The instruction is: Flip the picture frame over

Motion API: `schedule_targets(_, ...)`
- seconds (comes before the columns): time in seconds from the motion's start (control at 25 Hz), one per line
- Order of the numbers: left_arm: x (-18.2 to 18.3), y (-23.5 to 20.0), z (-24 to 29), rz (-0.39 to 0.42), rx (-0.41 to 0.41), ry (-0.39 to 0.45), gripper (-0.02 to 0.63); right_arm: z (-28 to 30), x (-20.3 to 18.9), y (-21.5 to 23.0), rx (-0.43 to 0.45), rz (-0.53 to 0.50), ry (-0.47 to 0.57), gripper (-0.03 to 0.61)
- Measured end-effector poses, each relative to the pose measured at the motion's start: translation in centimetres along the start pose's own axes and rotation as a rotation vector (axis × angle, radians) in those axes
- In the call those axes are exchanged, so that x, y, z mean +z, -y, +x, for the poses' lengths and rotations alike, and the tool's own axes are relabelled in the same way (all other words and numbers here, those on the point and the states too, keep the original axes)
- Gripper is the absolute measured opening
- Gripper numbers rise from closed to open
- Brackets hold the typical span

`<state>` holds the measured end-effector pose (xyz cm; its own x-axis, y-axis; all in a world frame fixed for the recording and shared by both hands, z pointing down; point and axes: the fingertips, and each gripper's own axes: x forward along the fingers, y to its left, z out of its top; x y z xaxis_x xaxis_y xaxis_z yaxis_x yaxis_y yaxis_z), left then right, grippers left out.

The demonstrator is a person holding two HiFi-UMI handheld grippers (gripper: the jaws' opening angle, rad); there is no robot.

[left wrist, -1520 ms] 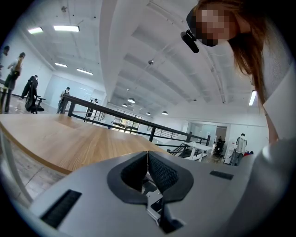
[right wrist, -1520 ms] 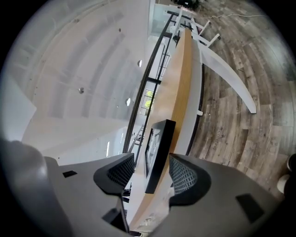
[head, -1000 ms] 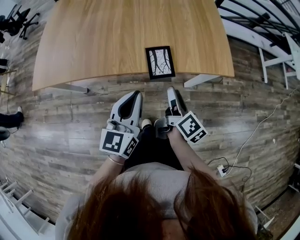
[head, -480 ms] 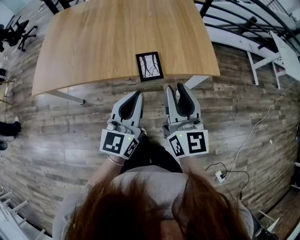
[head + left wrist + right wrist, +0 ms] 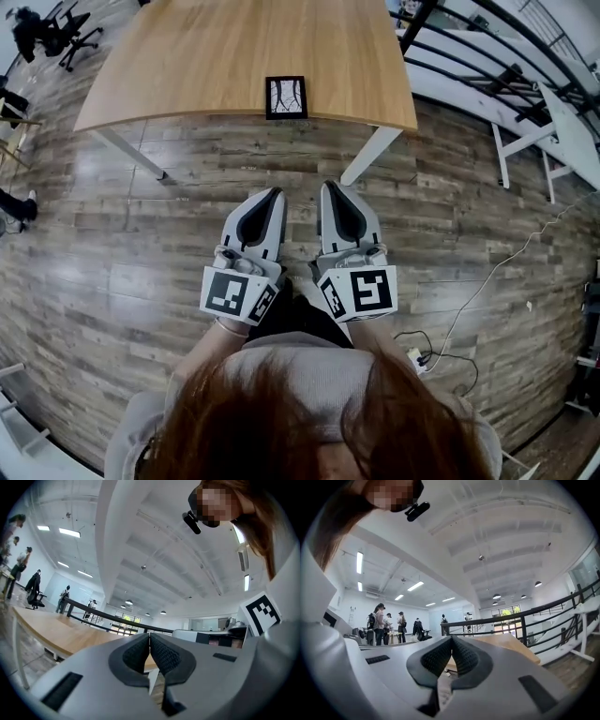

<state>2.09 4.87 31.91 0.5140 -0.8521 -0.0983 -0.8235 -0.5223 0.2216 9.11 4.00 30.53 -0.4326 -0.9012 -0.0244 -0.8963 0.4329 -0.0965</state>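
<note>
Floorboards (image 5: 122,272) of grey-brown wood fill the stretch between the two grippers and the wooden table (image 5: 216,56), which spans the head view from 10 to 1 o'clock. The picture frame (image 5: 286,97) lies flat on that table just inside its near edge, at 12 o'clock from the grippers and well apart from both. It has a black border, and its pale picture with dark branching lines faces up. The left gripper (image 5: 270,197) and the right gripper (image 5: 330,189) are held side by side over the floor, both pointing toward the table. Each gripper's own view shows its jaws pressed together with nothing between them (left gripper (image 5: 149,637), right gripper (image 5: 451,639)). A white table leg (image 5: 371,155) slants down to the floor at 1 o'clock from the right gripper, beside the line to the frame, and a second one stands off at 10 o'clock. A cable (image 5: 487,281) runs across the floor at 4 o'clock to a power strip (image 5: 416,357). Office chairs (image 5: 56,33) stand at 11 o'clock, and a black railing (image 5: 469,56) runs at 2 o'clock. People (image 5: 379,620) stand far off in the right gripper view.
</note>
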Motion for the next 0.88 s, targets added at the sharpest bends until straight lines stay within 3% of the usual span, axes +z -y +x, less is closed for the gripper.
schedule_targets(0.28,2.4,4.1,-4.2,0.046,0.031,0.053,0.008,-5.1,1.9,-2.4,0.021,-0.023,0.023,0.017)
schedule_targets(0.88,5.4,5.2,-7.9,0.054,-0.02,0.077,0.009,-6.9,4.1,-5.8,-0.002,0.003,0.058,0.016)
